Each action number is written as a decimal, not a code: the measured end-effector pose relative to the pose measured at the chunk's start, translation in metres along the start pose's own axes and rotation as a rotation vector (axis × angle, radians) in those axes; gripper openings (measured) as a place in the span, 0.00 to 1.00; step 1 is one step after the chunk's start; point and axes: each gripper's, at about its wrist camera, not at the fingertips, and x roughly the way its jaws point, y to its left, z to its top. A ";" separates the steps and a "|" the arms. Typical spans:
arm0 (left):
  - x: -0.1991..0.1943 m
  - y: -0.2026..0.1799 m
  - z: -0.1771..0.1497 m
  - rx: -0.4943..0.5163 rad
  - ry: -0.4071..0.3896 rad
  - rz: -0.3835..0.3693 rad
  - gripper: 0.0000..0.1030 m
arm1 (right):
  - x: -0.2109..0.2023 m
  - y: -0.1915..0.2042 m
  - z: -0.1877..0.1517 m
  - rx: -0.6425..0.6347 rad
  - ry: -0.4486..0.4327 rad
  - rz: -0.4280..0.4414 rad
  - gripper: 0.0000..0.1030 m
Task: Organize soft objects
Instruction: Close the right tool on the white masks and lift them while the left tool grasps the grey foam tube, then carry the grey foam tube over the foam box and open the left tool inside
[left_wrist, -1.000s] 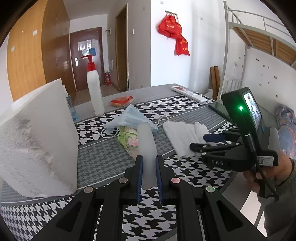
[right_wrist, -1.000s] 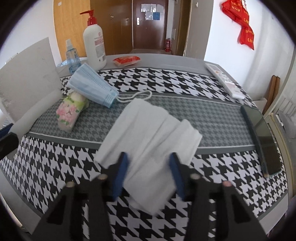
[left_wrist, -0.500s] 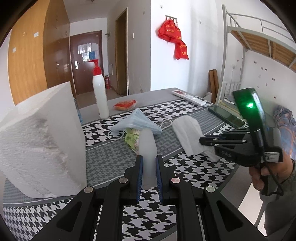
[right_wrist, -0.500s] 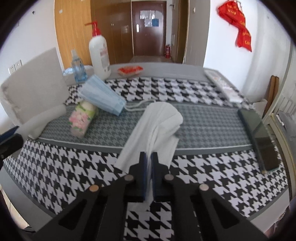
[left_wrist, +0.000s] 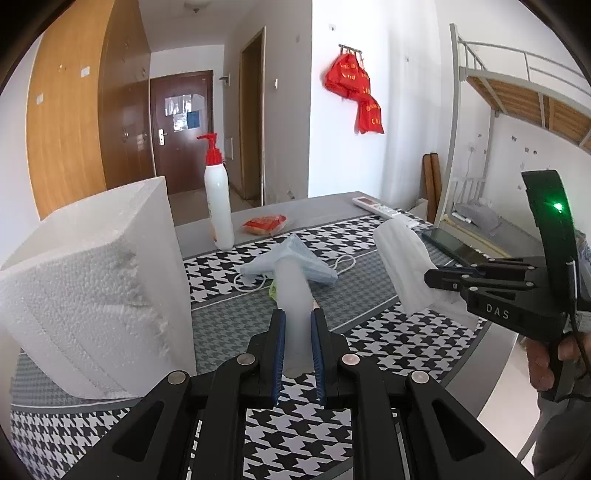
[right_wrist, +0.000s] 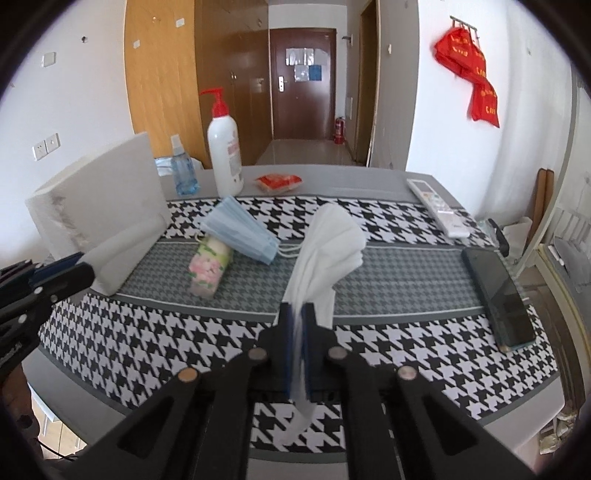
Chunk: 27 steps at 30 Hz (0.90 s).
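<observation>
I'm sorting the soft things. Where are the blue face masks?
In the right wrist view, the blue face masks lie left of centre on the table, overlapping the floral tissue pack.

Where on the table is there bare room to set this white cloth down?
Bare cloth between the blue masks and the phone, and the near houndstooth strip in front. Crowded on the left: foam block, tissue pack, bottles.
</observation>
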 end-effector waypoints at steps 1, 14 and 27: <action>0.000 0.001 0.001 -0.009 -0.001 -0.010 0.14 | -0.003 0.001 0.000 -0.001 -0.005 0.003 0.07; -0.012 0.005 0.016 -0.020 -0.048 0.027 0.14 | -0.023 0.020 0.012 -0.032 -0.074 0.050 0.07; -0.035 0.018 0.030 -0.022 -0.135 0.057 0.14 | -0.039 0.040 0.034 -0.078 -0.162 0.093 0.07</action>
